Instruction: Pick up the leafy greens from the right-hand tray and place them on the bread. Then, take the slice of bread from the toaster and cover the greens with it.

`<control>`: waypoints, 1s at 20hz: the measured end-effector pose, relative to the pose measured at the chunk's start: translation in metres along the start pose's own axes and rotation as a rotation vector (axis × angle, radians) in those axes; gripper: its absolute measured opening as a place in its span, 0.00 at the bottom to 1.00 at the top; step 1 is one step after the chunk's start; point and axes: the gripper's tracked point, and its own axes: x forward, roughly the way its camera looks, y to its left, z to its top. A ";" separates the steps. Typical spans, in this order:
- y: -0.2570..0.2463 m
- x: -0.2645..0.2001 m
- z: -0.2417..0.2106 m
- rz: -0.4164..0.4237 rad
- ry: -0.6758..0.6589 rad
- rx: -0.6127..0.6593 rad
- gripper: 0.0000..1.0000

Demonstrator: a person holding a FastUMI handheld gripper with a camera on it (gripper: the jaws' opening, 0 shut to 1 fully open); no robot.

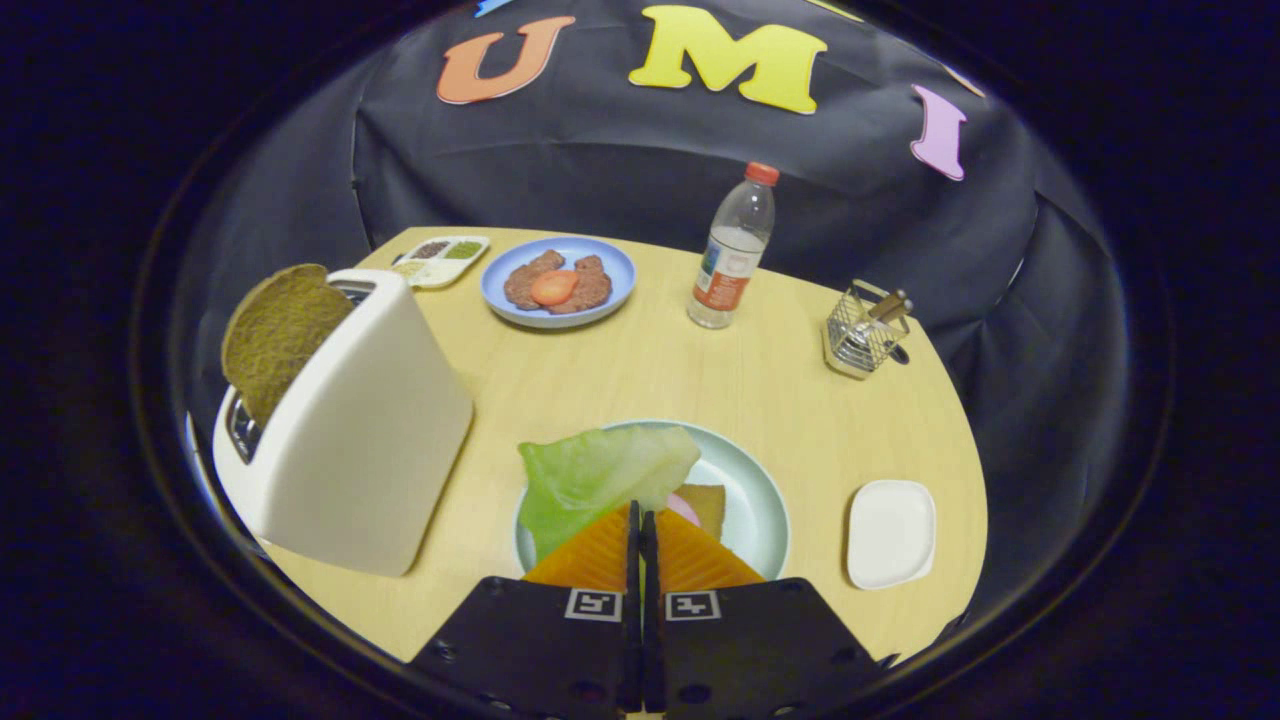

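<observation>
My gripper (640,515) is shut, its fingers pinching the near edge of the leafy greens (600,470), a pale green leaf. The leaf spreads ahead and to the left of the fingers, over the pale round plate (755,500). Just right of the fingertips, a corner of the brown bread (708,503) with a pink slice (683,508) on it shows on that plate; the rest is hidden by the fingers and the leaf. A white toaster (350,430) stands to the left with a brown bread slice (275,335) sticking up from its slot. The small white tray (890,530) lies to the right.
Beyond the plate are a blue plate (600,300) with meat patties and an orange-red round slice, a small divided dish (442,260), a water bottle (732,250) and a wire holder (860,335). The table's rounded edge runs close behind the white tray.
</observation>
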 end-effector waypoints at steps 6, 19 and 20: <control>-0.025 0.026 -0.019 -0.040 0.054 -0.012 0.01; -0.020 -0.022 -0.007 -0.012 -0.070 0.010 0.82; -0.015 -0.029 -0.005 -0.003 -0.081 0.023 0.84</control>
